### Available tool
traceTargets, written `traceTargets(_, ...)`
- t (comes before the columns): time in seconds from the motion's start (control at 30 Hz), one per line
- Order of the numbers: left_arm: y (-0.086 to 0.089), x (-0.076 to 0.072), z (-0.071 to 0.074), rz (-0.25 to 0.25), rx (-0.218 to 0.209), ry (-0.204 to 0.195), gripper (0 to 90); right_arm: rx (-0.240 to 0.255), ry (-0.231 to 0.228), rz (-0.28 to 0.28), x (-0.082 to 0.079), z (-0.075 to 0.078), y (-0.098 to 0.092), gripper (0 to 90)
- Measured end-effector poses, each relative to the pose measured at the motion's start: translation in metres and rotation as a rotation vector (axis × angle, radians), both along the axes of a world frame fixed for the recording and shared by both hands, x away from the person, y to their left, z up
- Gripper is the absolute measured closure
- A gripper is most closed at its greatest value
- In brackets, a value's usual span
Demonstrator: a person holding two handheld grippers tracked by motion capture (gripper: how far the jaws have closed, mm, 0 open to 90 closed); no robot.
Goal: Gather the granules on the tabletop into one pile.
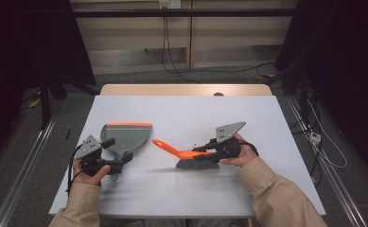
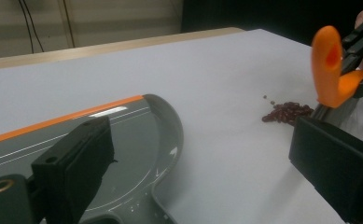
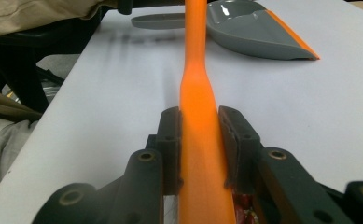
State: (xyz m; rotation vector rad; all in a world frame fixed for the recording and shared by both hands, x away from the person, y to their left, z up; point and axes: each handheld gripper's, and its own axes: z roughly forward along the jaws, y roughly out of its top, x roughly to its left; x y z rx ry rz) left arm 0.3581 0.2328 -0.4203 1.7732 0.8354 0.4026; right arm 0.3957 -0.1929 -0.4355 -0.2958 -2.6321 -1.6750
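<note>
White table (image 1: 181, 189), dark curtained room w/ grey floor. Right gripper (image 1: 205, 150) clamps orange brush (image 1: 181, 153), handle pointing far-left, table centre. Left gripper (image 1: 120, 158) wide at grey dustpan (image 1: 127, 135), left.

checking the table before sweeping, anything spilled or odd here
Yes: a small pile of dark red beans lies loose on the white table, beside the brush and apart from the dustpan. A few have rolled off from the pile.
</note>
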Motion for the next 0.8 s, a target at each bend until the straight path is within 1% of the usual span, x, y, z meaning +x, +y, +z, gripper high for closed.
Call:
traceTargets(0.27, 0.000, 0.000, 0.000, 0.000, -0.001, 0.000, 6.3, 0.007, -0.008, -0.006, 0.002, 0.001, 0.004, 71.6)
traceTargets(0.33, 0.000, 0.000, 0.000, 0.000, 0.000, 0.002, 6.2, 0.009, -0.010, 0.001, 0.000, 0.003, 0.004, 71.6)
traceTargets(0.37, 0.000, 0.000, 0.000, 0.000, 0.000, 0.001, 6.2, 0.016, -0.011, -0.007, 0.000, 0.005, 0.004, 71.6)
traceTargets(0.43, 0.000, 0.000, 0.000, -0.003, 0.001, 0.001, 6.3, 0.024, -0.006, -0.008, -0.002, 0.008, 0.003, 71.6)
traceTargets(0.53, 0.000, 0.000, 0.000, 0.000, 0.000, 0.000, 6.3, 0.026, -0.008, -0.007, -0.005, 0.012, 0.003, 71.6)
traceTargets(0.6, 0.000, 0.000, 0.000, -0.001, 0.000, 0.000, 6.2, 0.037, -0.012, -0.027, -0.006, 0.016, 0.001, 71.6)
traceTargets(0.63, 0.000, 0.000, 0.000, -0.002, 0.000, -0.001, 6.2, 0.047, -0.017, -0.047, -0.005, 0.019, -0.001, 71.6)
traceTargets(0.73, 0.000, 0.000, 0.001, -0.002, 0.000, -0.002, 6.2, 0.070, -0.029, -0.133, -0.002, 0.025, -0.009, 71.6)
traceTargets(0.77, 0.000, 0.000, 0.001, -0.001, 0.000, -0.002, 6.2, 0.073, -0.036, -0.179, -0.001, 0.026, -0.012, 71.6)
traceTargets(0.8, 0.000, 0.000, 0.001, -0.001, 0.000, -0.002, 6.3, 0.068, -0.041, -0.208, 0.000, 0.026, -0.014, 71.6)
